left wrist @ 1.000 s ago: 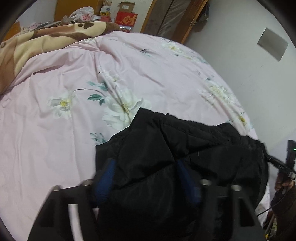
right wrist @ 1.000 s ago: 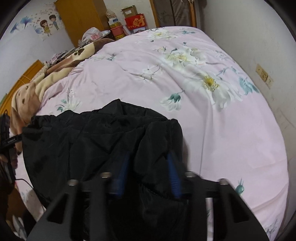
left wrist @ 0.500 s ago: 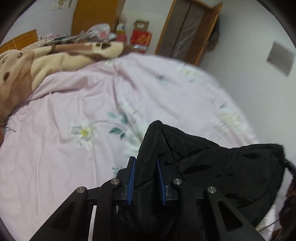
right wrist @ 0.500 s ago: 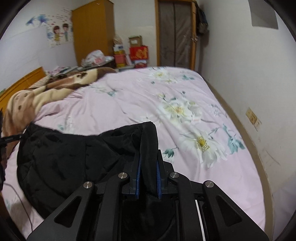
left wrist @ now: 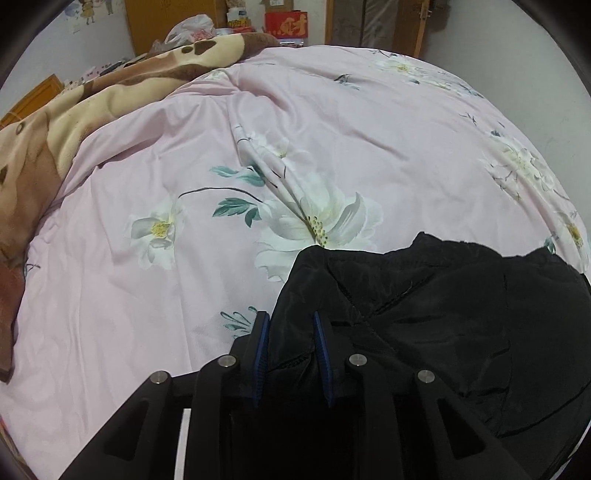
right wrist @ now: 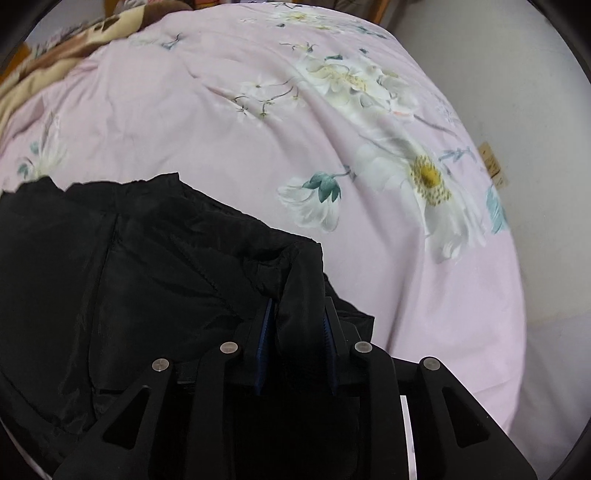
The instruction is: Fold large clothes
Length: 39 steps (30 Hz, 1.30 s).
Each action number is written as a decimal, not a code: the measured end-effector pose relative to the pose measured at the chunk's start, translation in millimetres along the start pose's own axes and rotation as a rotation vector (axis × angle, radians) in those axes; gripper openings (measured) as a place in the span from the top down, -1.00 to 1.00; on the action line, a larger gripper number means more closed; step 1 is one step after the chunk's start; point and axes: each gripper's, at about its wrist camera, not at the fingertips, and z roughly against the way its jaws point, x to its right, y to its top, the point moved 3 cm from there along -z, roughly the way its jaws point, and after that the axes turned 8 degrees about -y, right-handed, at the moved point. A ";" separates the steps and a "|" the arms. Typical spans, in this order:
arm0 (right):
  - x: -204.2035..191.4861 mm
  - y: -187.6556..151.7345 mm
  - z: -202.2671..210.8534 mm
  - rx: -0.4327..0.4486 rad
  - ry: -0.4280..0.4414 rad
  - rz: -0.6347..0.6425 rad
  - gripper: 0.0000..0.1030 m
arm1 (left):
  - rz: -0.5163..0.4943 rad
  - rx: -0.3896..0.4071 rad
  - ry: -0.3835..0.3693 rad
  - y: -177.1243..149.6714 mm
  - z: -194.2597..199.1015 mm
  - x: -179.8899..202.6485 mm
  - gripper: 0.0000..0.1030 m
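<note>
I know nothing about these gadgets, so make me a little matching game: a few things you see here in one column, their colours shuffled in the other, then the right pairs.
Things:
1. padded jacket
2. bed cover
3. blanket
4. box by the far wall

Colours:
A. red
B. pink with white flowers
C. black
D. beige and brown

Pairs: 1-C, 2-B, 3-D, 4-A

We log one legible item: large gold Chinese characters, too small to read, on a red box, upper centre of the left-wrist frame.
</note>
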 end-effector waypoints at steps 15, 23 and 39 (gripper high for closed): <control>17.1 -54.7 169.5 0.431 0.063 -0.162 -0.24 | 0.034 0.246 -0.135 -47.7 134.4 53.1 -0.08; -80.6 -80.6 138.8 0.320 0.215 -0.048 -0.24 | -0.056 0.107 -0.208 -90.3 74.5 148.0 -0.08; -108.5 -40.1 20.0 0.046 0.192 -0.043 -0.23 | -0.055 -0.037 -0.199 -80.8 -28.4 133.9 -0.13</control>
